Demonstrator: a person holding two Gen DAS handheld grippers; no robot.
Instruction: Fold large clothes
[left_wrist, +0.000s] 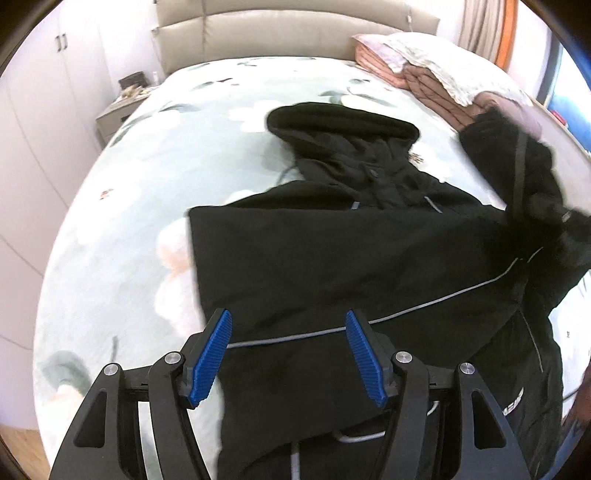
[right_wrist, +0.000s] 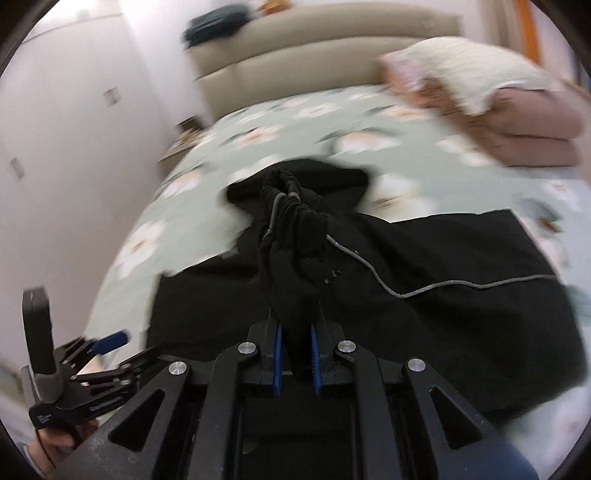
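Gripping black jacket (right_wrist: 424, 314) sleeve; print unreadable.

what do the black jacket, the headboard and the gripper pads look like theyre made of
Black jacket: soft matte fabric, likely fleece-like, with thin grey piping, maybe reflective; it bunches where the right gripper clamps it.
Headboard: beige padded panels with a slight sheen, leather or faux leather.
Left gripper pads: blue ribbed rubber or plastic.
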